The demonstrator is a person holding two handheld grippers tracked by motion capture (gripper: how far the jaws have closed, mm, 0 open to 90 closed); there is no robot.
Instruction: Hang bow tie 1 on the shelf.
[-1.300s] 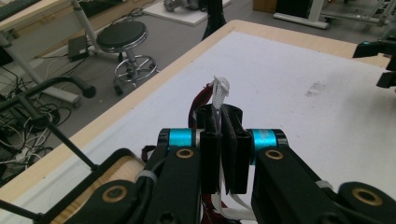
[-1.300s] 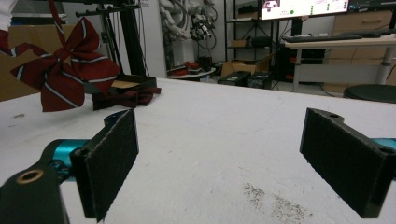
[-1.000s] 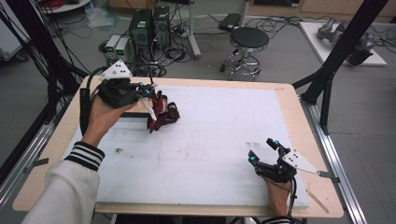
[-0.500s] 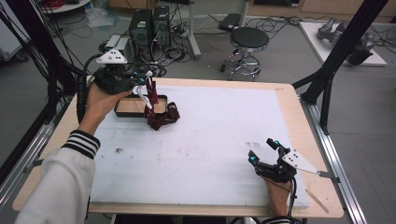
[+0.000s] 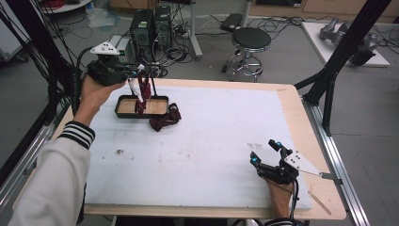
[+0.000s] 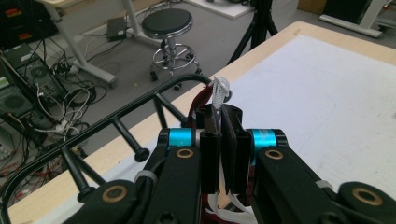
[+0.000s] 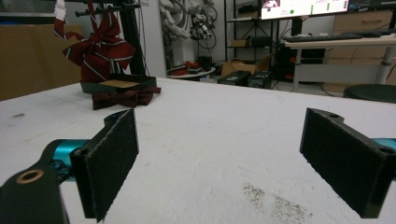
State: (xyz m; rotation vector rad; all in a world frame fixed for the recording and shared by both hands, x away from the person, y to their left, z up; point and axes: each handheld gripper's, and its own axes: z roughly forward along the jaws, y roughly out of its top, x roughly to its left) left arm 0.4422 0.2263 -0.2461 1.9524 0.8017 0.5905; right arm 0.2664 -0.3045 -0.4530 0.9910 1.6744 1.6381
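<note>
My left gripper (image 5: 135, 74) is shut on the white strap (image 6: 220, 88) of a dark red striped bow tie (image 5: 142, 92), which hangs from it above a black tray (image 5: 123, 112) with a tan floor. In the left gripper view the jaws (image 6: 223, 116) stand pressed together on the strap, beside the black pegged rail (image 6: 116, 125) of a stand. A second dark red bow tie (image 5: 164, 119) lies on the white mat against the tray's right front corner. My right gripper (image 5: 265, 152) rests open at the near right; its pads (image 7: 112, 158) hold nothing.
The right gripper view shows the hanging bow tie (image 7: 100, 46), the tray (image 7: 116, 84) and the lying bow tie (image 7: 123, 98) far off across the white mat (image 5: 211, 141). A stool (image 5: 251, 39) and computer cases stand on the floor beyond the table.
My left hand has moved away and to the left, carrying the bow tie up over the tray. The tray now shows in full. My right gripper has not moved.
</note>
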